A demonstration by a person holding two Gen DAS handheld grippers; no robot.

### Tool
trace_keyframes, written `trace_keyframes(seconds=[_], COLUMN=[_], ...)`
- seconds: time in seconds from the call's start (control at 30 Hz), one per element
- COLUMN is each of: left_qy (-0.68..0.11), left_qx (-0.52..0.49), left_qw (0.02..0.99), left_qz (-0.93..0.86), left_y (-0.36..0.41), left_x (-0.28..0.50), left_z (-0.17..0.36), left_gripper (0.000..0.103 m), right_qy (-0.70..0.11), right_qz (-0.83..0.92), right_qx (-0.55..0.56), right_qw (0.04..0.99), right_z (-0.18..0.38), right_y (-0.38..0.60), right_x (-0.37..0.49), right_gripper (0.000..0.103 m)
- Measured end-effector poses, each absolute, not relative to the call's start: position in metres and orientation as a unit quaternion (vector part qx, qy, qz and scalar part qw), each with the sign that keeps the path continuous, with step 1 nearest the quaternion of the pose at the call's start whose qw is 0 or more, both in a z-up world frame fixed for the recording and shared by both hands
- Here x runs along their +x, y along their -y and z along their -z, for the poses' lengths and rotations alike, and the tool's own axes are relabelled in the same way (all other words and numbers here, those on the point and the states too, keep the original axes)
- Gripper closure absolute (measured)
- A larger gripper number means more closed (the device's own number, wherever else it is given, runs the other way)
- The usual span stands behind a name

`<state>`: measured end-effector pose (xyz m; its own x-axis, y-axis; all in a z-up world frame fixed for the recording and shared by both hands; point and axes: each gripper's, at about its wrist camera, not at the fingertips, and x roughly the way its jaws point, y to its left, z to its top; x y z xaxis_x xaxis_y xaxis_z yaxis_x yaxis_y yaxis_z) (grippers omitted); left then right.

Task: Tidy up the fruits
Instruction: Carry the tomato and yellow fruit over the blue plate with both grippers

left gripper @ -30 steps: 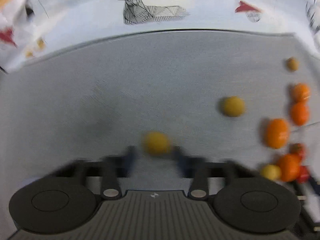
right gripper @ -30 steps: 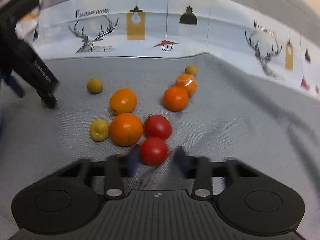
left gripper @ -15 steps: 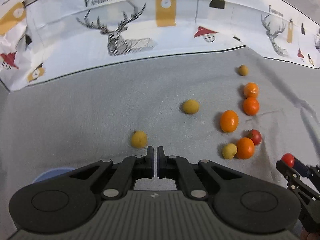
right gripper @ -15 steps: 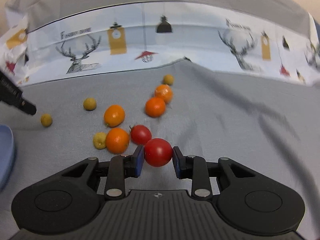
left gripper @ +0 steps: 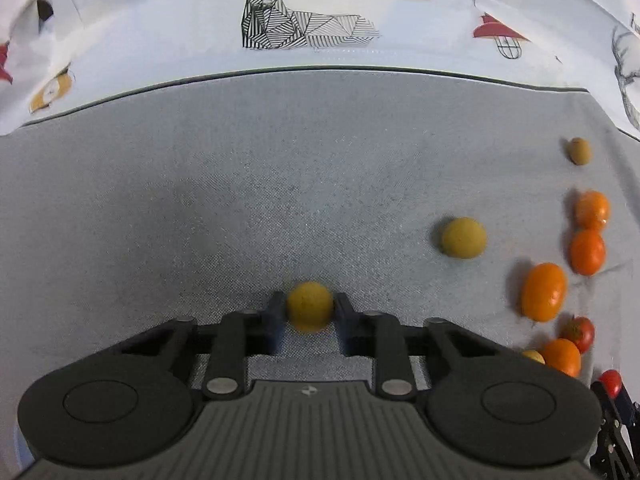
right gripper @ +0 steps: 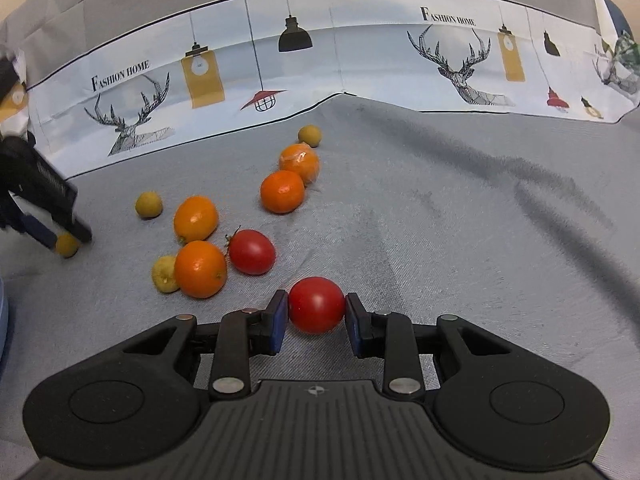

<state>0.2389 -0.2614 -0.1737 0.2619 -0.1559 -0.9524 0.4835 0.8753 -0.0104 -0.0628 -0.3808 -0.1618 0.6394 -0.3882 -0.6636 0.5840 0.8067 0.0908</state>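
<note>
My left gripper [left gripper: 310, 312] has its fingers closed against a small yellow fruit [left gripper: 309, 306] low over the grey cloth. It also shows in the right wrist view [right gripper: 66, 245] at the far left. My right gripper [right gripper: 316, 312] is shut on a red tomato [right gripper: 317, 305], which also shows in the left wrist view [left gripper: 611, 382]. On the cloth lie several oranges [right gripper: 282, 191] [right gripper: 195, 218] [right gripper: 200, 269], a second tomato [right gripper: 252, 251] and small yellow fruits [right gripper: 149, 205] [right gripper: 165, 274] [right gripper: 309, 135].
The grey cloth [right gripper: 440, 220] covers the table, with a printed white backdrop [right gripper: 360, 64] standing behind it. A pale blue rim [right gripper: 2, 320] shows at the far left edge of the right wrist view.
Half a second ago my left gripper was shut and empty, back from the yellow fruit; now it is low with the fruit between its fingers. The right gripper still holds the tomato.
</note>
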Motion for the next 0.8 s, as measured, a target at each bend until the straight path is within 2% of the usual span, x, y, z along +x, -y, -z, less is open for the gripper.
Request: trace_keyframes(seconds=[0.17,0.37,0.53,0.8], left_qy=[-0.558,-0.515,-0.490,-0.489], left_qx=[0.141,0.113,0.111,0.096], left_qw=[0.789,0.804,0.819,0.839], left_qz=[0.215,0.276,0.278,0.217], left_y=[0.257,0.225,0.168,0.048], left_x=[0.222,0.146,0.073,0.010], left_z=[0.160,0.088,0.040,0.015], left_gripper=[0.076,0.076,0.076,0.076], right_qy=[-0.322,-0.306,-0.290,-0.311], right_qz=[0.269,0.254,0.187,0.064], right_qx=[0.151,0.140,0.153,0.186], right_qw=[0.895,0.907,0.926,0.930], right_z=[0.163,0.129,0.077,0.034], right_y=[0.383,0.368,0.323,0.223], right_x=[-0.062,-0.075,-0.097,-0.120], right_gripper=[0.071,0.071,0.071,0.071])
